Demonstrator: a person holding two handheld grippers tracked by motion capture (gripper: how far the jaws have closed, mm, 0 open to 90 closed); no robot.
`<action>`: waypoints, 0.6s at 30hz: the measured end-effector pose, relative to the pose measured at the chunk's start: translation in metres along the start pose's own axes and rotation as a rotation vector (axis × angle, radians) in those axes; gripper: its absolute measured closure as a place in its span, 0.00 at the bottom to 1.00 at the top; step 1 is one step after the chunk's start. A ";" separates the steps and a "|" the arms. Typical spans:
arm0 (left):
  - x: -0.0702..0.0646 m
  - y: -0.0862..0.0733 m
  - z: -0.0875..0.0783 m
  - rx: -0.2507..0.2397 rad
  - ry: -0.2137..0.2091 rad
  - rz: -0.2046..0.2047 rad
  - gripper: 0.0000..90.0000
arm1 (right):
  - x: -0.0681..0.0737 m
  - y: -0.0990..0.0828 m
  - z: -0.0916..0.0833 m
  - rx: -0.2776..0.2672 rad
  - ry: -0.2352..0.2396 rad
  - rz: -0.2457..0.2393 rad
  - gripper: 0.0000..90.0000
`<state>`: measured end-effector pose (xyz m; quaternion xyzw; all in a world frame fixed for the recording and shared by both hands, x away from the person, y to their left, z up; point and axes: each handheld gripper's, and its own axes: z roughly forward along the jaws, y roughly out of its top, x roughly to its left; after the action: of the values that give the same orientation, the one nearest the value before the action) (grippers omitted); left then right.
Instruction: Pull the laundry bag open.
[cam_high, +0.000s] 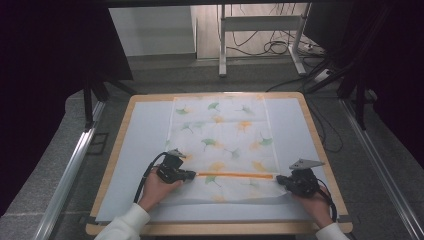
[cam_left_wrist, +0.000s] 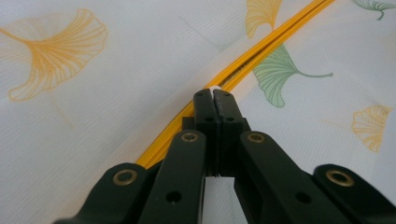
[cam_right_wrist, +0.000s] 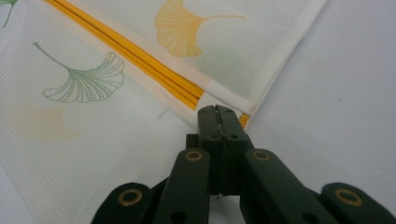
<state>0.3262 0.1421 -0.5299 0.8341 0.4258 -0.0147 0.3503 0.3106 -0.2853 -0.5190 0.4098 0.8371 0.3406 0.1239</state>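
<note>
One leaf-print cloth (cam_high: 222, 135) on one table (cam_high: 115, 165), two grippers, left (cam_high: 192, 175) and right (cam_high: 279, 178), each pinching its orange-striped folded edge (cam_high: 235, 175)

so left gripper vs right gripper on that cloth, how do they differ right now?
The left gripper sits at the left end of the orange band, over the leaf-print cloth; the right gripper sits at the band's right end, at the cloth's edge beside the bare mat. The left jaws pinch a bit of white cloth at the band; the right jaws grip the hem where the band ends. Both are shut on the cloth, jaws pointing inward toward each other.
</note>
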 end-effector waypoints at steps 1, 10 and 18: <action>0.001 -0.001 -0.001 -0.001 0.001 -0.003 1.00 | 0.000 0.000 0.000 0.000 0.000 0.000 1.00; 0.006 -0.007 -0.006 -0.011 0.007 -0.021 1.00 | 0.000 0.000 0.000 0.000 0.000 0.000 1.00; 0.012 -0.013 -0.012 -0.018 0.013 -0.040 1.00 | 0.000 0.000 0.000 0.002 0.000 -0.001 1.00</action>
<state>0.3215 0.1632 -0.5319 0.8224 0.4448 -0.0123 0.3544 0.3106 -0.2856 -0.5188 0.4097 0.8376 0.3396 0.1234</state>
